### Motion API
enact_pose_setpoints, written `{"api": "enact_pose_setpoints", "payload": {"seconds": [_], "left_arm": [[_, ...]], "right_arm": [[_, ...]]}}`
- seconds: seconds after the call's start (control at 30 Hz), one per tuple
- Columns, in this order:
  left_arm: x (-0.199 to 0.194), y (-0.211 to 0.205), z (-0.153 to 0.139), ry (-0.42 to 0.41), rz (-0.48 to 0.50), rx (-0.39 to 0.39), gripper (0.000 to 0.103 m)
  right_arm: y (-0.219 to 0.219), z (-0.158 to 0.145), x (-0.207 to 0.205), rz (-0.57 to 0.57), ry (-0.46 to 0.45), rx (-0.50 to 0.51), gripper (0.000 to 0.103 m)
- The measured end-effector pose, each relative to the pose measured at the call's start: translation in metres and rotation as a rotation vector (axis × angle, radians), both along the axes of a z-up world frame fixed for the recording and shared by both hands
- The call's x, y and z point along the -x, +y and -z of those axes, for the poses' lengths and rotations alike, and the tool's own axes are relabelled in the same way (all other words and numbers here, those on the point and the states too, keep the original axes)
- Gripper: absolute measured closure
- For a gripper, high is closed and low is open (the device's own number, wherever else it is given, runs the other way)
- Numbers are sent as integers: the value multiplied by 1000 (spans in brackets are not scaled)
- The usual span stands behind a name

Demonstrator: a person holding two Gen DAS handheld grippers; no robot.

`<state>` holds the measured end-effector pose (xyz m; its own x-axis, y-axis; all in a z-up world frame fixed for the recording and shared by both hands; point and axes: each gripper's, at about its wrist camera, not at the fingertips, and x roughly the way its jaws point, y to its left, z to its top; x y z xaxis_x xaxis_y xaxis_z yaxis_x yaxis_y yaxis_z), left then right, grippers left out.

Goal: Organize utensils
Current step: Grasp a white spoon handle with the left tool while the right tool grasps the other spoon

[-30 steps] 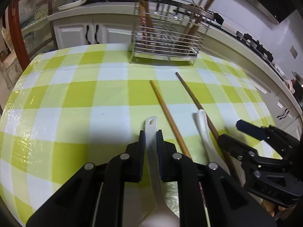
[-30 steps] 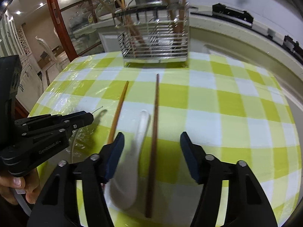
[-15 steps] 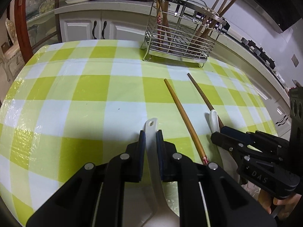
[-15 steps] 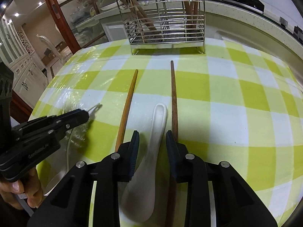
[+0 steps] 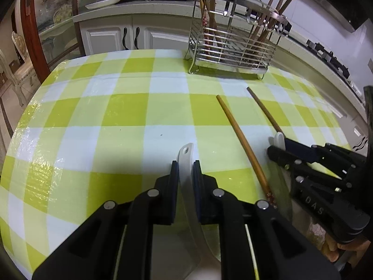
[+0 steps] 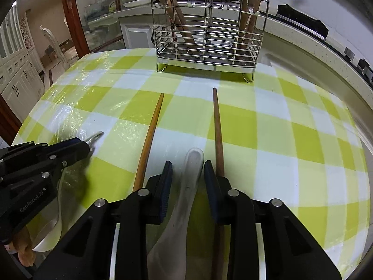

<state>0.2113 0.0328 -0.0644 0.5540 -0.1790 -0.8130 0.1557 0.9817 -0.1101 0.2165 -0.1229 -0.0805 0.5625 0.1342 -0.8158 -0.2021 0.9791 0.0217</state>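
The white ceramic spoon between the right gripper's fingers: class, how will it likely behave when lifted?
The white ceramic spoon looks glazed, so probably slippery between the right gripper pads. Its rigid, thick body suggests stiffness, some weight and fragility. The bowl end may sag from a handle grip.

Green-and-white checked tablecloth (image 5: 130,116), white spoons (image 6: 186,186), brown chopsticks (image 6: 218,135), silver wire rack (image 6: 207,30).

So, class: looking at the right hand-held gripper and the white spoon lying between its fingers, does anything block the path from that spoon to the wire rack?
Nothing visible does. The white spoon lies between two chopsticks, which flank the path; bare tablecloth runs to the wire rack.
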Motion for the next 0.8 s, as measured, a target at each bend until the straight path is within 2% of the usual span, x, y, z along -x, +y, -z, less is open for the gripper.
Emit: {"api": "enact_pose_setpoints", "payload": {"seconds": [0.2,0.33,0.8], "left_arm": [[-3,-4,2,8,14,-33,91],[-3,-2,-5,-4,15,-22,94],[15,0,-60,-124,-25,20,96]], "right_arm": [[-6,-1,0,-11,-3,-21,86],[-13,-7,3,-7,-11,-43,86],[-41,-64,28,20,-125,-98,86]]}}
